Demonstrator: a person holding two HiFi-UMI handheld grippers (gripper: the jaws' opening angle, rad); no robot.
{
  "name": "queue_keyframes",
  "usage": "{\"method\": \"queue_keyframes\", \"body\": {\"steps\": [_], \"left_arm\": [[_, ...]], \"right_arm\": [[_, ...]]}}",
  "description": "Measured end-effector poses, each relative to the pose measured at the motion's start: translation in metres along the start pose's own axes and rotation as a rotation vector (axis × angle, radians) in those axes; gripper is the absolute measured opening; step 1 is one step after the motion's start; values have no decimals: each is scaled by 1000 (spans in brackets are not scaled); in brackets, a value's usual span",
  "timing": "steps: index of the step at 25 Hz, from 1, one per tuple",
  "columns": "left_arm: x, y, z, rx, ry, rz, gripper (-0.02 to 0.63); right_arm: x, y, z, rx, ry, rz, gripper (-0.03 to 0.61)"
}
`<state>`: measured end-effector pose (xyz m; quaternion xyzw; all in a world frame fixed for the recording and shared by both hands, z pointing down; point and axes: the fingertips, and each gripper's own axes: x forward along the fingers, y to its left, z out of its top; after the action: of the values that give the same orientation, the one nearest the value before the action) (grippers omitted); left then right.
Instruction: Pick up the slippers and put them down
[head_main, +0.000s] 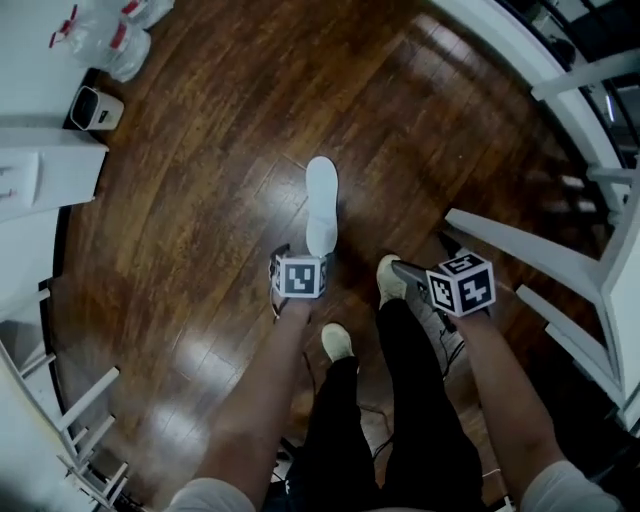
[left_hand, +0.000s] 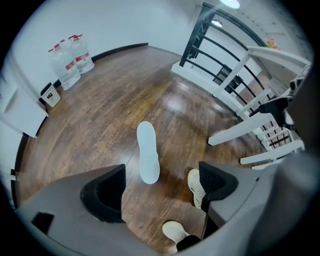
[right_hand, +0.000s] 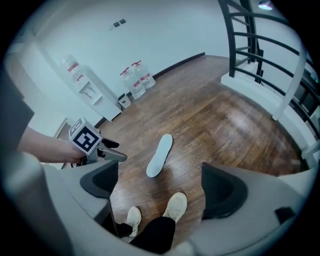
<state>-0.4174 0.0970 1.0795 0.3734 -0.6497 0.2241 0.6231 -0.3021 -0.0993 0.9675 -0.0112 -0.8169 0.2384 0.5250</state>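
1. The slipper (head_main: 322, 205) is laid flat on the floor (head_main: 200, 200).
2. The left gripper (left_hand: 160, 187) is held above the slipper, jaws apart, empty.
3. The right gripper (right_hand: 160, 192) is held right of the slipper, likewise open and empty.

flat white slipper (head_main: 321, 200): near end hidden behind left gripper (head_main: 300, 272) | clear plastic water bottles (head_main: 128, 45), far up-left of slipper: cut by top edge, labels unreadable | white slatted railing (head_main: 520, 250), right of slipper: cut by right edge

Bare wooden floor (head_main: 200, 210) lies open all around the slipper (head_main: 321, 205) at centre. A white railing (head_main: 530, 250) blocks the right side; a cabinet (head_main: 40, 170) and water bottles (head_main: 120, 40) crowd the upper left.
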Motion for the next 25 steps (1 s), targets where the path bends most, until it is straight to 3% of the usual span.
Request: {"method": "queue_keyframes", "body": {"steps": [5,8,12,18,25], "left_arm": [[-134,-38,-19,89,-26,-41,456],[-223,-68,-34,157,-86,-69,456],[-326,-123,-64,234,-158,-147,456],[-470,-158,-87,365,-223,-135,456],[-577,-275,-103,509,-352,-193,456]], "right_arm": [[-119,57,-2,-39,-43,-41,515],[-198,96,-21,-45,-76,-66,515],[-308,139,-69,20,-146,-110,524],[-464,202,-128,154,-301,-193,534],[-595,201,-223,178,-360,-285,541]]}}
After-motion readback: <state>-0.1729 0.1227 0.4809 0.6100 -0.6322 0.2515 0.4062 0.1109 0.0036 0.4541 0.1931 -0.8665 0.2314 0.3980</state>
